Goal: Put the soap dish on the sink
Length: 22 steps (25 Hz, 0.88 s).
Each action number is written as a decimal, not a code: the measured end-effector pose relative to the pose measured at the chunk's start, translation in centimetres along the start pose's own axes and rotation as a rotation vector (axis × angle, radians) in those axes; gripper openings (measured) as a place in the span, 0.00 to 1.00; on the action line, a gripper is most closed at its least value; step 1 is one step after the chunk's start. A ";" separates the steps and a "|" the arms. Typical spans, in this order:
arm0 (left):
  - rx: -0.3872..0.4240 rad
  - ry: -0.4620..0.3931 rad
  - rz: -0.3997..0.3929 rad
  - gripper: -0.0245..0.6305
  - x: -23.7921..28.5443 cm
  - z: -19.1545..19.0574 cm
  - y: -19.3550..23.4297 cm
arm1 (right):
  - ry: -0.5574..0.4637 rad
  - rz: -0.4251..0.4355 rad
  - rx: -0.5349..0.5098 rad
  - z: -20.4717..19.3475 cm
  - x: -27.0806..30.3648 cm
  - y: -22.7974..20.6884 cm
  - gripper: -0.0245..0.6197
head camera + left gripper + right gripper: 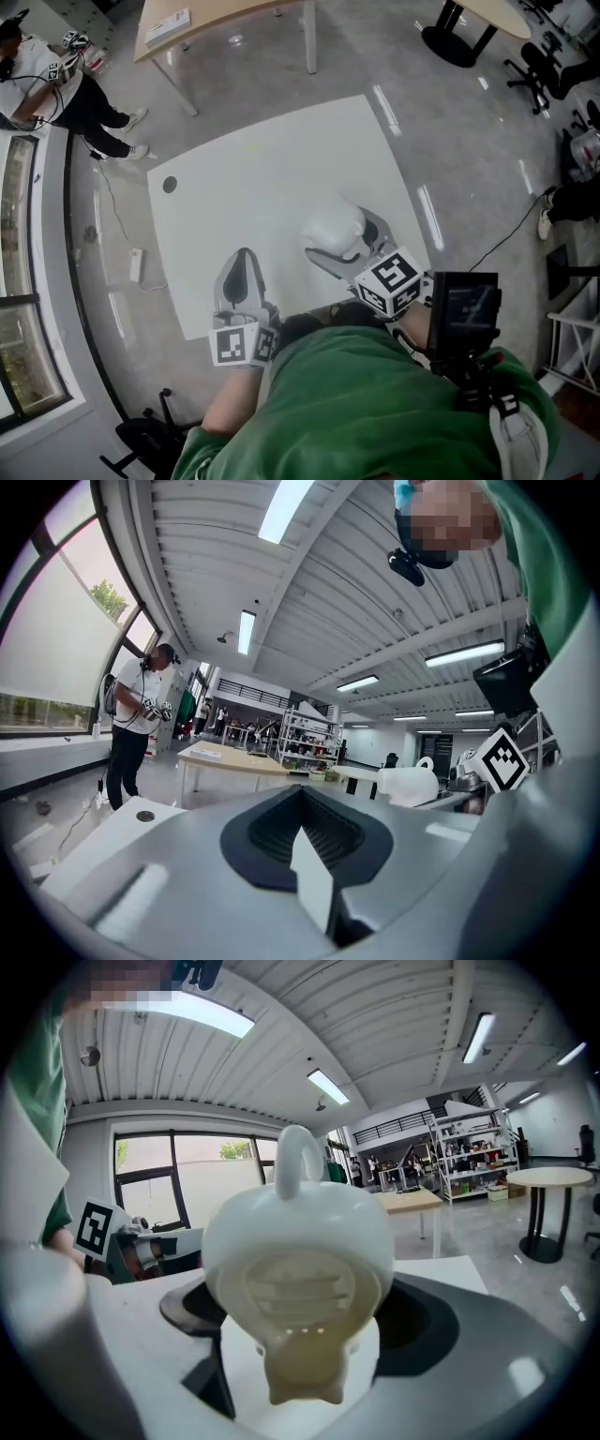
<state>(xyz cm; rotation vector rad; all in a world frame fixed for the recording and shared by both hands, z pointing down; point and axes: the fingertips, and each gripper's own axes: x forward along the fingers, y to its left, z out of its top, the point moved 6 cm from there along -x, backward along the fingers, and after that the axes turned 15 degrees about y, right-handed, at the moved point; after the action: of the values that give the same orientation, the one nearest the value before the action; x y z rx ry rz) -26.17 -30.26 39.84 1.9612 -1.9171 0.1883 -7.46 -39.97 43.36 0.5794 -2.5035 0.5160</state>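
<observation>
Soap dish clamped in the right hand-held gripper, above the desk.

The right hand-held gripper (300, 1349) is closed part-way on the white soap dish (298, 1241). The dish's narrow lower end is pinched between the jaws, while the rounded body and loop handle stand out ahead. The dish is judged to be hard, light and smooth, plastic or ceramic, so it may prove slippery. It is probably best taken by that narrow end or the rim, with a firm but moderate squeeze. The left hand-held gripper (305, 846) is seen with its jaws together and nothing between them. Both are held over the bare white desk (272, 169), and no sink is to be seen in any view.
</observation>
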 end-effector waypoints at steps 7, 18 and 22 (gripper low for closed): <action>0.002 0.088 -0.022 0.05 1.8 -2.6 0.8 | 0.137 -0.054 0.013 -3.1 3.6 -1.9 0.76; -0.046 0.200 -0.004 0.05 3.7 -5.6 3.1 | 0.315 -0.100 0.059 -7.6 9.9 -4.2 0.76; -0.045 0.207 0.005 0.05 3.4 -5.8 3.1 | 0.369 -0.119 0.066 -8.7 10.7 -4.6 0.76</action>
<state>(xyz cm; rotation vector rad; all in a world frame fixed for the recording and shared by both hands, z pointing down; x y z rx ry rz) -28.03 -31.25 46.98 1.8304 -1.7783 0.3332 -10.09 -42.96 57.34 0.5943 -2.0978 0.6017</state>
